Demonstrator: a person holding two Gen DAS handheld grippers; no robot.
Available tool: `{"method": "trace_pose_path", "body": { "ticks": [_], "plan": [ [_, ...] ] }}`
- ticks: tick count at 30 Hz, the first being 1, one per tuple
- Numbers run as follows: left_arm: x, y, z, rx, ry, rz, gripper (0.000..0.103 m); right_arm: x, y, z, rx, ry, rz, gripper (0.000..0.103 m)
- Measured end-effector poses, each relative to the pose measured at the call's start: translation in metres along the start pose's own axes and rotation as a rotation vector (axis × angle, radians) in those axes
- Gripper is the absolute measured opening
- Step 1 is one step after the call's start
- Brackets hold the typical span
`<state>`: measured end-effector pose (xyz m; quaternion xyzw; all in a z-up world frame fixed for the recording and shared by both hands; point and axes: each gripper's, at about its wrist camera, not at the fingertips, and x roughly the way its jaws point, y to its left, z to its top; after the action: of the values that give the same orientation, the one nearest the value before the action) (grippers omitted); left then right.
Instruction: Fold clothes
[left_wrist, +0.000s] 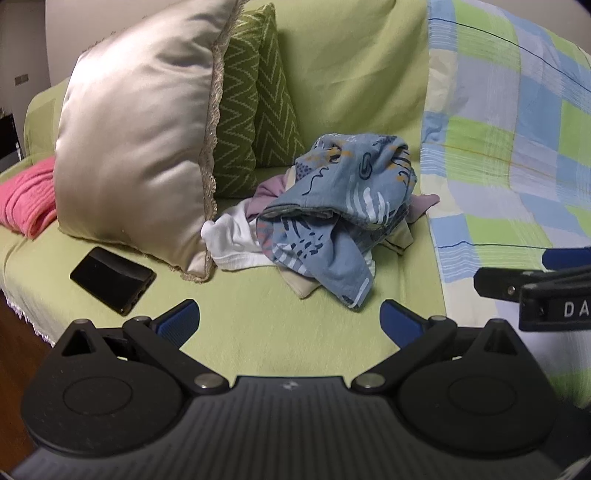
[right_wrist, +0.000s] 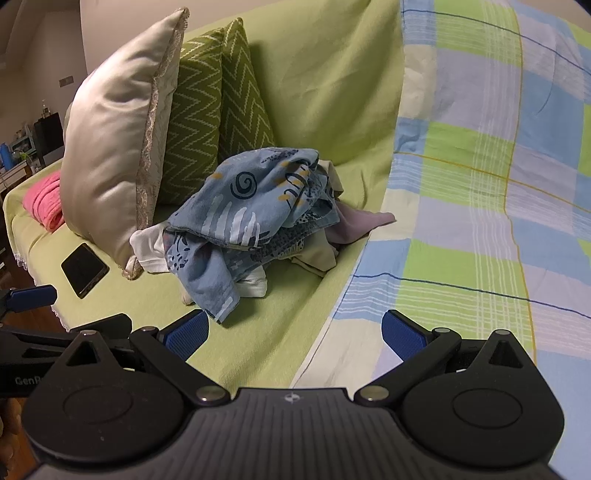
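**A:** Nearest item: left gripper (left_wrist: 290, 319), blue pads spread wide, nothing between them. Right gripper (right_wrist: 295, 330), the same: pads apart, nothing held. Both hang over the green sofa cover (left_wrist: 258, 332), short of the clothes.

**B:** Task item?

**A:** Heap of clothes (left_wrist: 332, 218), crumpled on the seat against the backrest. Top layer: blue patterned garment (right_wrist: 243, 206), bunched, one end trailing toward the seat's front. Beneath it: white piece (left_wrist: 231, 240), mauve piece (right_wrist: 354, 225), pale beige piece (right_wrist: 317, 258). None lies flat or squared.

**B:** Hazards?

**A:** Entry one: layers are tangled, so I judge a pinch on the blue cloth could drag the white or beige piece along. Entry two: phone (left_wrist: 112, 278) lies on the seat near the front edge; a sweeping sleeve or gripper might push it off. Entry three: satin cushion (left_wrist: 136, 140) leans just beside the heap, touching the white piece; it could tip onto a spread garment.

**B:** Room?

**A:** Bare seat between heap and grippers is the open ground. Left bound: cushion, phone. Behind: zigzag cushions (right_wrist: 218, 110). Right bound: checked blanket (right_wrist: 480, 184), draped over the seat; its loose edge could get caught up. Pink cloth (left_wrist: 24, 199) sits well apart at the far end.
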<state>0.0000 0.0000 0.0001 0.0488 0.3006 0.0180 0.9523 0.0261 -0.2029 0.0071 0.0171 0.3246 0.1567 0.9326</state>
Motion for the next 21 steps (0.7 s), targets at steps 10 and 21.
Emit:
{"method": "trace_pose_path", "body": {
  "ticks": [10,21],
  "plan": [
    [0.006,0.0,-0.01,-0.044,-0.001,-0.057,0.102,0.005,0.001,-0.008,0.005,0.007,0.005,0.103],
    [0.007,-0.004,-0.011,-0.03,0.033,-0.054,0.102,0.008,0.0,-0.011,0.013,0.012,-0.02,0.103]
  ]
}}
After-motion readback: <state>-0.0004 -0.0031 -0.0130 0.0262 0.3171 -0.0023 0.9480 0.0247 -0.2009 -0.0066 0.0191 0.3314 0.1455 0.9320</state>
